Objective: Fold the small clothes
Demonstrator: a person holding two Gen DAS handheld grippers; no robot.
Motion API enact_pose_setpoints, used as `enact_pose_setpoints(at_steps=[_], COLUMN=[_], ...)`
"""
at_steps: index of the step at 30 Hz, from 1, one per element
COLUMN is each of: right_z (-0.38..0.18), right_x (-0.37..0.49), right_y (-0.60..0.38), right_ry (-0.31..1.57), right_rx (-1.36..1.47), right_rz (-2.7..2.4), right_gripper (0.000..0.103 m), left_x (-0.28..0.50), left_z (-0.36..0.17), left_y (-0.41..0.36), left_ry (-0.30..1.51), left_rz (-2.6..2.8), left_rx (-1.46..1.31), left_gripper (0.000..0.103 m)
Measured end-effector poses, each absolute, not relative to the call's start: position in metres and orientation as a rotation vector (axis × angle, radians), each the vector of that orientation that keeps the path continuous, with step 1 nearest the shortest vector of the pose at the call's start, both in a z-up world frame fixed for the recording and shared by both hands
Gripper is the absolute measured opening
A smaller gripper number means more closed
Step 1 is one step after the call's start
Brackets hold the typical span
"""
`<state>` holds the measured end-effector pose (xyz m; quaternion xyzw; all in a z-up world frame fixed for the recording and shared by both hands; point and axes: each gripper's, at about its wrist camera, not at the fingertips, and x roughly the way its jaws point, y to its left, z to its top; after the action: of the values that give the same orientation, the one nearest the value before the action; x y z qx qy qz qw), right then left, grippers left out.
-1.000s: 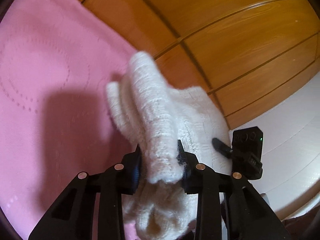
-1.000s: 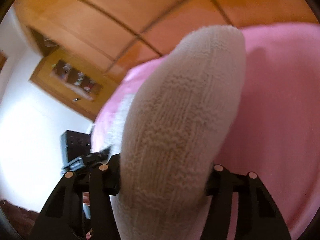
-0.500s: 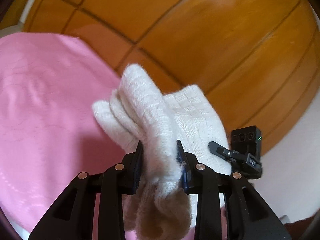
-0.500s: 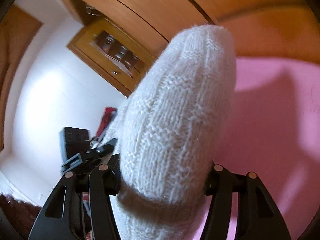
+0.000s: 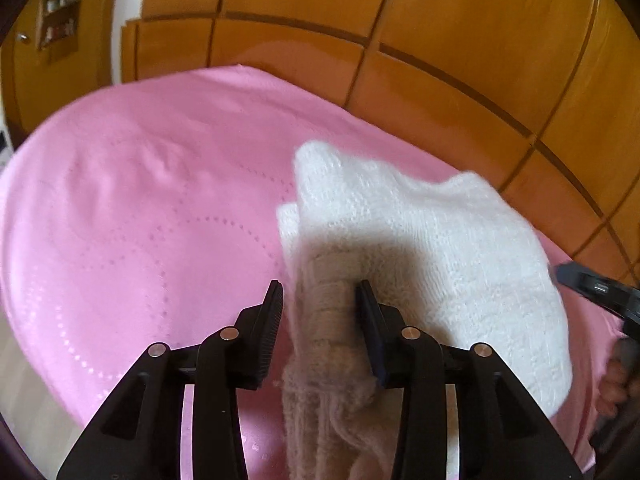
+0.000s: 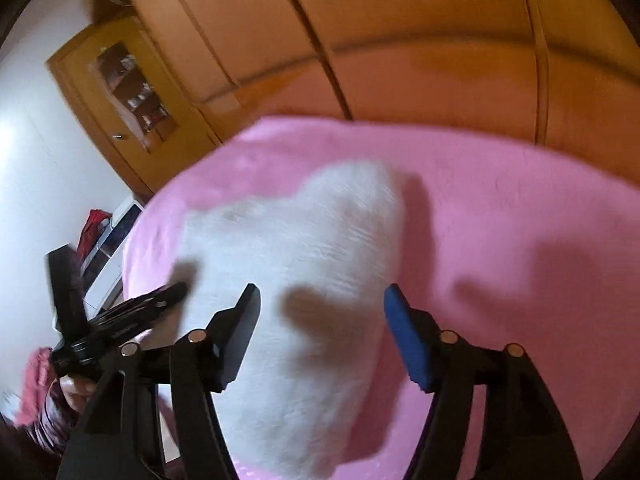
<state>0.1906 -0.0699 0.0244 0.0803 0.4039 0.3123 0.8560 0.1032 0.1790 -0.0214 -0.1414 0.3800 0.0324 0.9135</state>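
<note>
A white knitted garment (image 5: 424,248) lies spread on the pink bed cover (image 5: 132,216). My left gripper (image 5: 320,304) has its jaws parted a little, with a bunched edge of the garment still between them; the left pad stands off the knit. In the right wrist view the garment (image 6: 304,264) lies under my right gripper (image 6: 322,308), whose jaws are wide apart and hold nothing. The other gripper shows at the left edge of that view (image 6: 120,320).
Wooden wardrobe panels (image 5: 440,40) rise behind the bed. A wooden door with a glass pane (image 6: 128,92) and a white wall are at the left. A red item (image 6: 92,224) and a white box sit on the floor beside the bed.
Both grippers came down from the raised position and laid the garment on the pink cover. The right gripper opened and let go. The left jaws loosened.
</note>
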Motion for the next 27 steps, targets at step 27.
enact_pose_setpoints(at_steps=[27], right_z=[0.005], right_x=[0.086], right_y=[-0.036], right_ry=[0.785], right_rx=[-0.031], right_rz=[0.35], right_gripper=[0.081], left_x=[0.048], left_z=[0.004], left_y=[0.149], left_ry=[0.71], left_rz=[0.312], left_rx=[-0.193], left_gripper=[0.072])
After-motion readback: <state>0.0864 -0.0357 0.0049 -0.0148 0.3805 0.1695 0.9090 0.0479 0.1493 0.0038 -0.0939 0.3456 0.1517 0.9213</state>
